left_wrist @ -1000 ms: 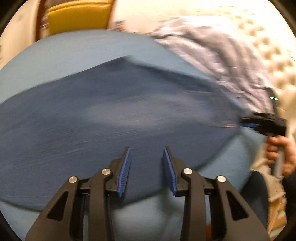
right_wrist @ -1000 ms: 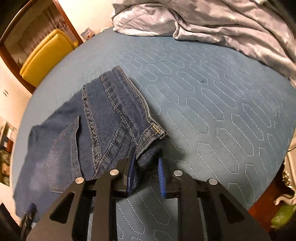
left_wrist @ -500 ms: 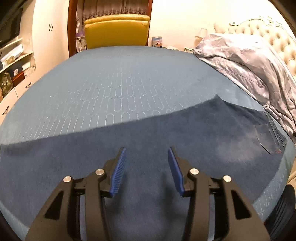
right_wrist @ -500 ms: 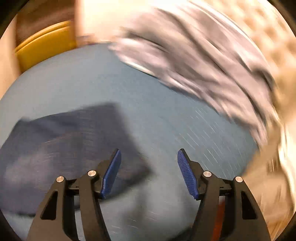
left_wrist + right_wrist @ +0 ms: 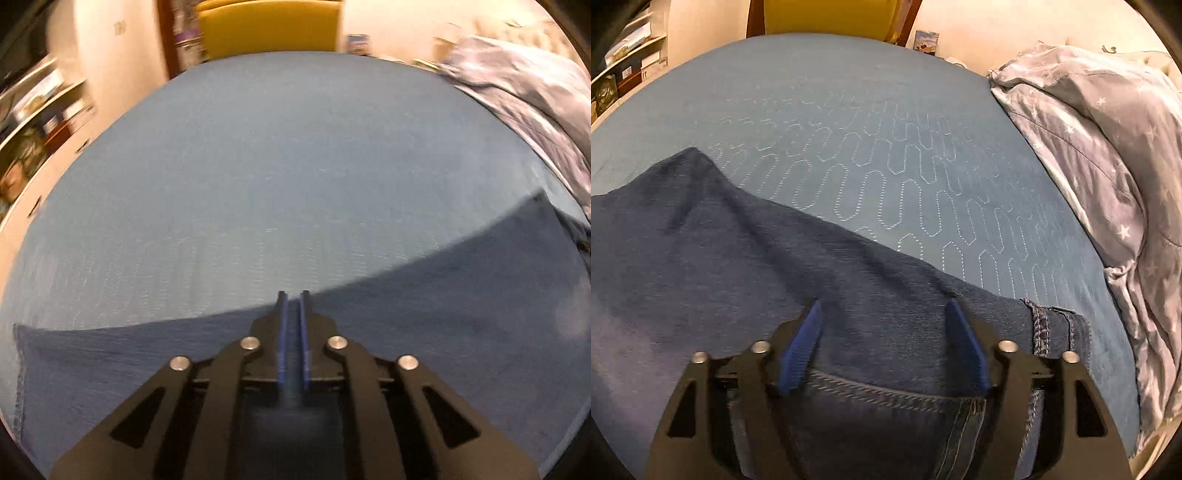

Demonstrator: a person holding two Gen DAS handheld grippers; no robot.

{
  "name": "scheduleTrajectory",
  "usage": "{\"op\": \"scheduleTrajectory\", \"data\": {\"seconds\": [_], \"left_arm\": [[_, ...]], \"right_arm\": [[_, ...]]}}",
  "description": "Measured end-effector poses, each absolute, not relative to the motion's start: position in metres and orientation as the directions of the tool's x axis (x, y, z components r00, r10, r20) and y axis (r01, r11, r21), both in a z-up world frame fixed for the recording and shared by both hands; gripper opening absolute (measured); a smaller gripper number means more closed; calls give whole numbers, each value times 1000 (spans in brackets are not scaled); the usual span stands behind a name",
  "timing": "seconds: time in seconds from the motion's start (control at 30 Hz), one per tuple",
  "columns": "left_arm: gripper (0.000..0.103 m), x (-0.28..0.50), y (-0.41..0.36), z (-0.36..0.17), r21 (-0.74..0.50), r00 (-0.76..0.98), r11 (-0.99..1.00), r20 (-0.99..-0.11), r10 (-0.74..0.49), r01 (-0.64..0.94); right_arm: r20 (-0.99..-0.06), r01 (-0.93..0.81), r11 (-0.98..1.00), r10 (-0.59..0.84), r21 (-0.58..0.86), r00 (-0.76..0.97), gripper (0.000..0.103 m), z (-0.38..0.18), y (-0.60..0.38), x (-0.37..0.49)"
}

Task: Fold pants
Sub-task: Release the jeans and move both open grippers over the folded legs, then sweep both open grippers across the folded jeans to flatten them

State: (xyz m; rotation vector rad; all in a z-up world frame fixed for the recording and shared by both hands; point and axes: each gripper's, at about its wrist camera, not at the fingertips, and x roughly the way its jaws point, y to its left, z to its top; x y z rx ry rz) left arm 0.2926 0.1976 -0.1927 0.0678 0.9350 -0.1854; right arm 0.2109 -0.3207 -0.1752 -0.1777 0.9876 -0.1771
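Note:
Dark blue denim pants [image 5: 424, 332] lie flat across the near part of a blue quilted bed [image 5: 288, 166]. In the left wrist view, my left gripper [image 5: 291, 299] sits at the pants' far long edge, its blue pads [image 5: 282, 332] drawn close with denim between them. In the right wrist view the pants [image 5: 738, 251] show a back pocket seam and the waistband [image 5: 1052, 328] at the right. My right gripper [image 5: 884, 310] hovers open just over the pocket area, its fingers [image 5: 964, 339] wide apart and holding nothing.
A crumpled grey star-print duvet [image 5: 1108, 166] is heaped along the bed's right side. A yellow chair [image 5: 269, 26] stands beyond the far edge, and shelves [image 5: 37, 107] line the wall at left. Bare quilt stretches beyond the pants.
The right gripper let go of the waistband, opened wide and now hovers over the pocket. The left gripper went from open over the denim to shut at the pants' far edge.

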Motion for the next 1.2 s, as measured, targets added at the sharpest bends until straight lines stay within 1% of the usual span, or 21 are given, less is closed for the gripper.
{"op": "scheduleTrajectory", "data": {"seconds": [0.03, 0.07, 0.13, 0.2, 0.27, 0.33, 0.37, 0.4, 0.47, 0.5, 0.57, 0.63, 0.73, 0.77, 0.83, 0.9, 0.97, 1.03, 1.13, 1.17, 1.2], "left_arm": [[12, 291, 201, -187, -50, 588, 982, -795, -151, 184], [21, 288, 198, -181, -60, 601, 978, -780, -172, 202], [30, 275, 178, -171, -67, 611, 955, -755, -237, 288], [31, 268, 150, -172, -86, 581, 920, -751, -312, 382], [32, 269, 132, -178, -80, 558, 898, -759, -336, 432], [32, 276, 116, -194, 5, 553, 897, -789, -268, 442], [34, 283, 114, -199, 21, 555, 899, -793, -251, 437], [34, 289, 119, -199, -14, 552, 902, -787, -277, 432], [33, 297, 127, -195, -42, 554, 910, -781, -287, 412], [33, 303, 130, -194, -18, 573, 921, -778, -257, 390], [33, 308, 141, -192, -83, 561, 924, -773, -297, 374], [33, 301, 150, -186, -117, 570, 924, -757, -320, 363], [35, 278, 174, -175, -184, 595, 941, -735, -324, 284], [39, 267, 189, -170, -222, 608, 938, -716, -341, 265], [40, 249, 203, -172, -224, 602, 939, -723, -339, 260], [40, 233, 220, -177, -138, 588, 953, -760, -277, 270], [40, 218, 253, -189, -93, 548, 949, -797, -252, 302], [40, 212, 287, -193, -59, 555, 951, -801, -226, 302], [40, 214, 337, -194, 5, 587, 971, -798, -140, 239], [50, 219, 360, -193, 11, 604, 981, -790, -111, 194], [56, 223, 377, -194, 14, 613, 988, -786, -82, 151]], "right_arm": [[-809, 70, 970, -232, -231, 540, 73, -176, -319, 212], [-805, 74, 968, -241, -240, 542, 73, -177, -318, 212], [-791, 89, 954, -286, -285, 540, 74, -180, -312, 216], [-790, 115, 951, -304, -288, 533, 75, -178, -306, 217], [-794, 140, 946, -321, -291, 517, 76, -178, -304, 219], [-783, 165, 931, -364, -326, 505, 76, -171, -299, 217], [-749, 194, 905, -422, -378, 511, 75, -162, -294, 214], [-727, 207, 896, -441, -393, 526, 75, -155, -290, 211], [-714, 182, 921, -382, -343, 586, 75, -131, -272, 200], [-715, 150, 938, -337, -313, 613, 75, -122, -259, 196], [-726, 39, 973, -197, -229, 658, 75, -104, -215, 191], [-743, -93, 989, -26, -118, 669, 75, -99, -170, 191], [-771, -219, 976, 129, -14, 624, 75, -111, -101, 199], [-776, -247, 969, 152, -5, 612, 75, -117, -83, 201], [-802, -297, 955, 168, -12, 573, 75, -137, -44, 209], [-831, -298, 955, 160, -8, 533, 75, -156, -26, 219], [-853, -271, 962, 109, -39, 511, 76, -175, -16, 229], [-839, -241, 970, 97, -42, 536, 83, -179, -16, 232], [-845, -205, 978, 79, -36, 529, 85, -179, -15, 244], [-846, -196, 980, 71, -40, 528, 85, -178, -13, 248], [-847, -192, 980, 63, -46, 529, 85, -178, -11, 250]]}}
